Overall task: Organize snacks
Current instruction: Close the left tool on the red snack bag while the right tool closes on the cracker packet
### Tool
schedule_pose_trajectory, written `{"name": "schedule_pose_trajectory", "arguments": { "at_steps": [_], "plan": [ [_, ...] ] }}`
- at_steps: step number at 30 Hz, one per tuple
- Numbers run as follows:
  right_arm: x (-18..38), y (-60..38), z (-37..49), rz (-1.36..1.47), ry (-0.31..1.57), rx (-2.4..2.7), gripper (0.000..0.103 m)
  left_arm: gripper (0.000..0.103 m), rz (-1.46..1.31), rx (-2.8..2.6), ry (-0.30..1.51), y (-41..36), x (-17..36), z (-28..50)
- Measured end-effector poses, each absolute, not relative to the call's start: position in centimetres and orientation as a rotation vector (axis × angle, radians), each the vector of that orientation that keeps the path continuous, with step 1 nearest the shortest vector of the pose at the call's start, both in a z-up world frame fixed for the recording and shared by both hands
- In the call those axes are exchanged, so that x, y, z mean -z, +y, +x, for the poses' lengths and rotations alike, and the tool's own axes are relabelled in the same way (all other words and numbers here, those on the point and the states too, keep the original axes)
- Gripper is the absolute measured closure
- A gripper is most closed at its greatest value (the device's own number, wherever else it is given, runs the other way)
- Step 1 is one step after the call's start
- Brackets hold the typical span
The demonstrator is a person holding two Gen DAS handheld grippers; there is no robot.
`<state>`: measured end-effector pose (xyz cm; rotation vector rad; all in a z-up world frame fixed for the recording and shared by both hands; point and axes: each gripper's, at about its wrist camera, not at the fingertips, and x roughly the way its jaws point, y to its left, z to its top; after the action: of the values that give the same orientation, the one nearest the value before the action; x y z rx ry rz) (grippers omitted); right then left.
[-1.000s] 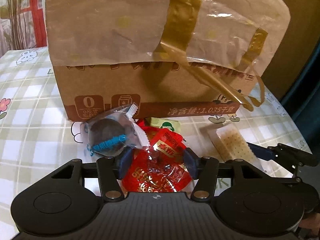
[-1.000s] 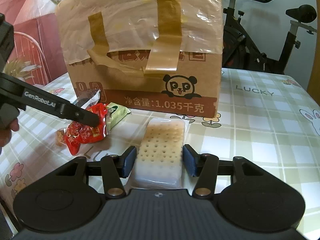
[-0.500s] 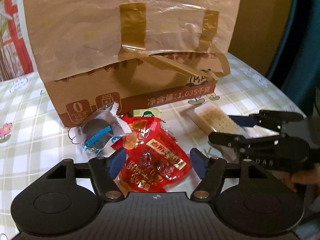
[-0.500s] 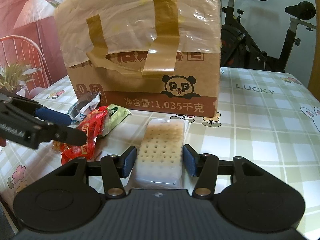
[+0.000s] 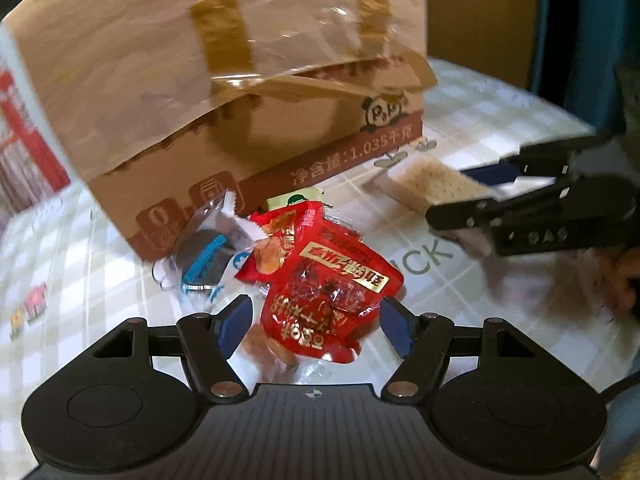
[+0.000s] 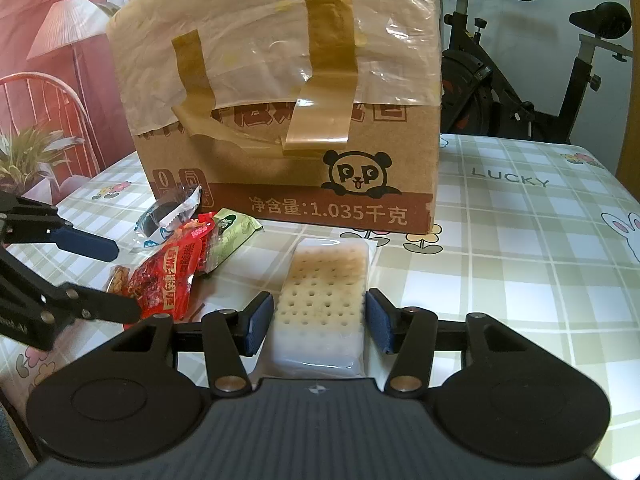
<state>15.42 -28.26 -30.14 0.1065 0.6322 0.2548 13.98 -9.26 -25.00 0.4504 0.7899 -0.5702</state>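
1. Snacks sit in two spots on the checked tabletop (image 6: 520, 280), both in front of the taped box (image 6: 288, 120).
2. Left tongs (image 5: 316, 322): released, jaws spread wide with a clear gap to the red pack (image 5: 328, 292) on both sides. The pack lies between the pads, at centre of the left wrist view, not gripped.
3. Likely reason for the wide spread: the pack is crinkly and broader than a pinch, so the jaws need room to straddle it before they close.
4. Right tongs (image 6: 318, 326): clenched on the cracker pack (image 6: 324, 300), pads against both long sides, lower centre of the right wrist view. The pack's far end looks to rest on the tabletop, so I judge it not yet lifted.
5. The grip across the narrow width makes sense: stiff block, flat sides, little slip risk.
6. Rest of the pile, left of centre in the right wrist view: cookie (image 6: 168, 212) in clear wrap touching the box base, green pack (image 6: 232, 236) partly under the red one.
7. The box flap is taped loose; I can't tell whether it opens from this side.
8. Risk: if the left tongs close, they could drag the cookie wrap along.
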Motion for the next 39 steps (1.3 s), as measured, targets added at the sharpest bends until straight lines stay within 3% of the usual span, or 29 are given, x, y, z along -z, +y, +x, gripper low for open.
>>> {"name": "schedule_pose_trajectory", "arguments": {
  "at_steps": [21,27,32,39],
  "plan": [
    [30.1,-28.3,15.5,0.11,0.633,-0.256,0.049,0.029,0.386,0.492,0.772,-10.5,25.9,16.5],
    [30.1,-28.3,15.5,0.112,0.633,-0.257,0.049,0.04,0.284,0.467,0.822,-9.9,26.0,16.7],
    [30.1,-28.3,15.5,0.111,0.633,-0.257,0.049,0.064,0.216,0.467,0.849,-8.5,25.3,16.4],
    [30.1,-28.3,15.5,0.113,0.633,-0.257,0.049,0.071,0.209,0.48,0.84,-8.2,24.3,14.6]
  ]
}}
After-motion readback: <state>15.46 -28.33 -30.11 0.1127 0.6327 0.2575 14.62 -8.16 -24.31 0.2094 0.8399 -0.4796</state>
